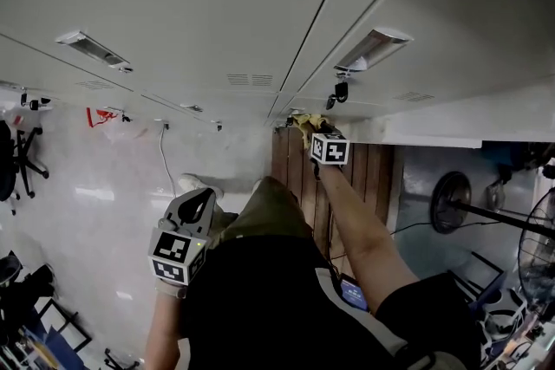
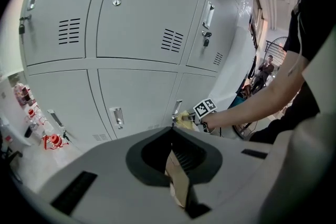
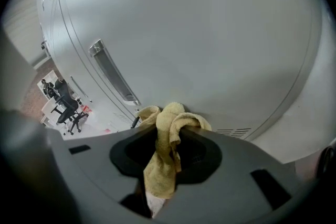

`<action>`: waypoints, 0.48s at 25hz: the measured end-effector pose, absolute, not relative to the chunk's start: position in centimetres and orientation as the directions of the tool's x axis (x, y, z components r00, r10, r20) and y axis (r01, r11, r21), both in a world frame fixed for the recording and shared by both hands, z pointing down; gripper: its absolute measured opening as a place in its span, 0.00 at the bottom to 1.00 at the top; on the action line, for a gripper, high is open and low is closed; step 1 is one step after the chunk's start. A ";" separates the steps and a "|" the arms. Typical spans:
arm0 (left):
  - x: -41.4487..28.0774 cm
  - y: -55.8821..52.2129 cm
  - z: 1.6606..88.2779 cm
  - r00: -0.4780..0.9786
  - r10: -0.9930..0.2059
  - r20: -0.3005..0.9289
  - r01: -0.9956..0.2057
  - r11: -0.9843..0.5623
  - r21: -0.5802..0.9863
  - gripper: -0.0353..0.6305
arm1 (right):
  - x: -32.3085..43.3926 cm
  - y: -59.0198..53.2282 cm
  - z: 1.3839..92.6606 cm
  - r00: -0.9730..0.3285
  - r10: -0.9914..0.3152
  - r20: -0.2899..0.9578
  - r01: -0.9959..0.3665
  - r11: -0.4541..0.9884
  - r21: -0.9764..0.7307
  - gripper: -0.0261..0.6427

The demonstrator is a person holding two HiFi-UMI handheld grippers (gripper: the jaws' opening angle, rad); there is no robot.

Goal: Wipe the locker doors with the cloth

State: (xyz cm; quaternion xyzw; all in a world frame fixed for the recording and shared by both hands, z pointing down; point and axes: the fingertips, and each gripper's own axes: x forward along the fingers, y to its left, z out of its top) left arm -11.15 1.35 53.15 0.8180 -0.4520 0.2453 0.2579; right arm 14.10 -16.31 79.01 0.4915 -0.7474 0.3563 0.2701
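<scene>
Cloth (image 3: 170,126), yellow and bunched, is pinched in our right gripper (image 3: 170,136). Its jaws are narrow around the fold and a tail hangs down between them. We press the wad against the grey locker door (image 3: 210,34), low on the panel, just beside the door handle (image 3: 113,73) and close above the vent slots (image 3: 231,131). In the head view our right arm reaches down to that same spot.

Our left gripper (image 2: 174,157) hangs back by our side, well apart from the lockers. Its jaws are together, and only a tan strip shows at their seam; we cannot tell whether that is pad lining or a scrap. From its view we see the bank of locker doors (image 2: 131,13), upper and lower rows, with the cloth on a lower door at the right.

As for progress, we judge ourselves mid-wipe on this one lower door. No door shows streaks, damp patches or dirt, so we cannot say which are done. Several doors stand in view, so most of the job probably remains.
</scene>
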 end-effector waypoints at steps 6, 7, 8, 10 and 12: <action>-12.3 1.9 53.3 0.446 -0.623 0.643 -0.882 -0.429 0.196 0.06 | 11.7 -16.3 79.8 -0.418 -0.520 0.745 -0.906 0.299 -0.300 0.21; -12.4 2.0 53.3 0.442 -0.623 0.645 -0.884 -0.425 0.195 0.06 | 11.3 -16.3 80.0 -0.426 -0.515 0.743 -0.902 0.306 -0.305 0.21; -12.6 2.0 53.4 0.439 -0.623 0.647 -0.885 -0.422 0.195 0.06 | 11.0 -16.3 80.2 -0.433 -0.511 0.742 -0.899 0.310 -0.310 0.21; -12.7 2.2 53.5 0.435 -0.621 0.652 -0.888 -0.417 0.195 0.06 | 10.5 -16.3 80.5 -0.440 -0.507 0.741 -0.895 0.312 -0.318 0.21; -12.8 2.3 53.6 0.432 -0.619 0.655 -0.889 -0.414 0.195 0.06 | 10.3 -16.2 80.9 -0.442 -0.508 0.739 -0.895 0.299 -0.330 0.20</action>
